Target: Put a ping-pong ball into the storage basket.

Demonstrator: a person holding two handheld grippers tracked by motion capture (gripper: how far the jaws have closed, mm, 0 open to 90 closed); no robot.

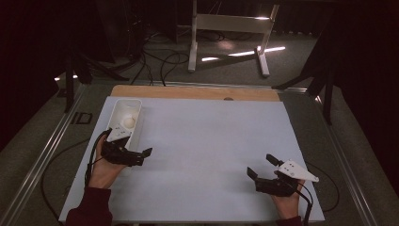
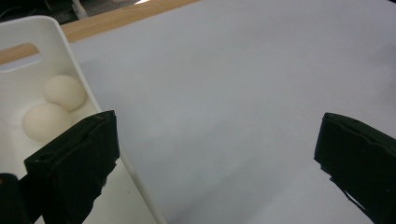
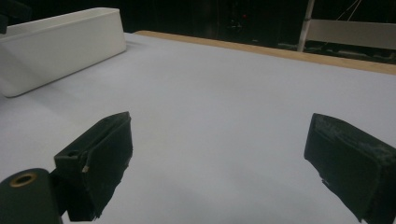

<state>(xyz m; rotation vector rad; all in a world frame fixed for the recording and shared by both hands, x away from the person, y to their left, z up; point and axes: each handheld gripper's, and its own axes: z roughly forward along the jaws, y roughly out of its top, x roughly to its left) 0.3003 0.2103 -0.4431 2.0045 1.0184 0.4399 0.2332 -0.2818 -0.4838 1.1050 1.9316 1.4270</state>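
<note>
A long white tray (image 1: 135,127) lies at the table's left, holding two pale egg-shaped balls (image 1: 128,121). In the left gripper view the balls (image 2: 64,92) rest side by side in the tray (image 2: 56,32), near its far end with the handle slot. My left gripper (image 1: 127,149) is open beside the tray's near end. Its left jaw hangs over the tray's rim and its right jaw over the bare sheet (image 2: 217,149). My right gripper (image 1: 262,166) is open and empty, low over the front right of the table (image 3: 219,158). The tray (image 3: 60,42) shows far off at the left of the right gripper view.
A pale grey sheet (image 1: 202,141) covers the table, with a wooden strip (image 1: 197,92) along its far edge. Beyond it are a metal stand (image 1: 230,28) and cables (image 1: 160,59) on the dark floor. Metal rails (image 1: 44,155) run along the table's sides.
</note>
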